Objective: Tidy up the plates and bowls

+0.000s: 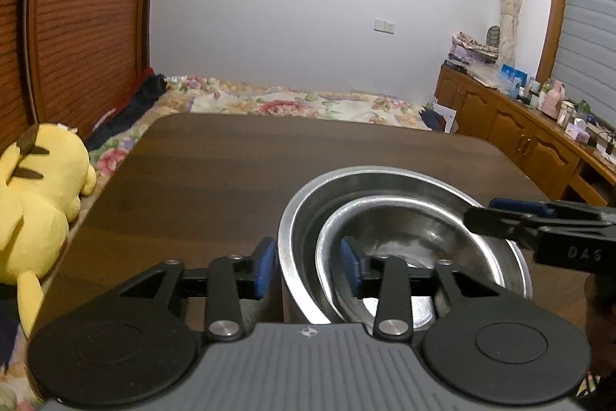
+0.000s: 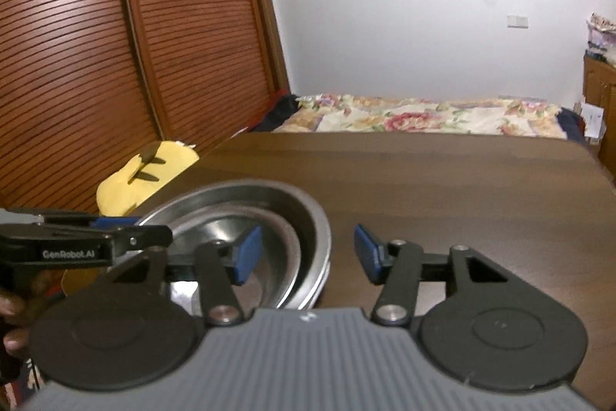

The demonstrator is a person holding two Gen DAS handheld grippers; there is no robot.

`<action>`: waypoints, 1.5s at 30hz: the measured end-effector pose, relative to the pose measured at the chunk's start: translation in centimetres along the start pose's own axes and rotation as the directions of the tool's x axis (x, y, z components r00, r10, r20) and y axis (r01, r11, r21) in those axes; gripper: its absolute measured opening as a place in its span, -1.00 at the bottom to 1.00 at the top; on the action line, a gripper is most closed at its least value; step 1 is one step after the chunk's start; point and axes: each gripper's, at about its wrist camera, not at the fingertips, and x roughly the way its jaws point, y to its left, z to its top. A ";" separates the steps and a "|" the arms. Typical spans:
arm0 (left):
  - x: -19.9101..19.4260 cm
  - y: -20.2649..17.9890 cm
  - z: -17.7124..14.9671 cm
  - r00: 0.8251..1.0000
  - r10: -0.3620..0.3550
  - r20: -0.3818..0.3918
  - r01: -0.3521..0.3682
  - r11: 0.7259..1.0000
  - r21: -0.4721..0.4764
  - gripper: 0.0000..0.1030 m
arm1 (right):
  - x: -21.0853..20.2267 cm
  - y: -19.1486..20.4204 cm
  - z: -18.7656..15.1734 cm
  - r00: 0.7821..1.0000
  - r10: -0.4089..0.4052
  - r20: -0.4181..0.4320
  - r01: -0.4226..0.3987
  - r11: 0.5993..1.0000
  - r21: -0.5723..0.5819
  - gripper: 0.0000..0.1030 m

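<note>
Two steel bowls sit nested on the dark wooden table point(image 1: 215, 160): a small bowl point(image 1: 389, 230) inside a larger bowl point(image 1: 285, 241). My left gripper point(image 1: 308, 266) is open and straddles their left rims, one blue pad outside and one inside. My right gripper point(image 2: 308, 253) is open as well and straddles the right rim of the large bowl point(image 2: 321, 237), with its left pad over the small bowl point(image 2: 231, 230). Each gripper shows in the other's view: the right gripper point(image 1: 496, 212) at the bowls' right, the left gripper point(image 2: 134, 230) at their left.
A yellow plush toy point(image 1: 34, 199) lies off the table's left edge. A bed with a floral cover point(image 1: 292, 103) runs behind the table. Louvred wooden doors point(image 2: 77, 45) stand on the left, and a cluttered low cabinet point(image 1: 531, 130) on the right. A hand point(image 2: 11, 314) holds the left gripper.
</note>
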 end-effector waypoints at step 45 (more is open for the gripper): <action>-6.3 -6.9 -1.0 0.983 0.083 0.162 -0.101 0.990 0.103 1.00 | -8.6 0.5 -2.0 0.933 -0.315 0.175 0.316 0.949 0.021 1.00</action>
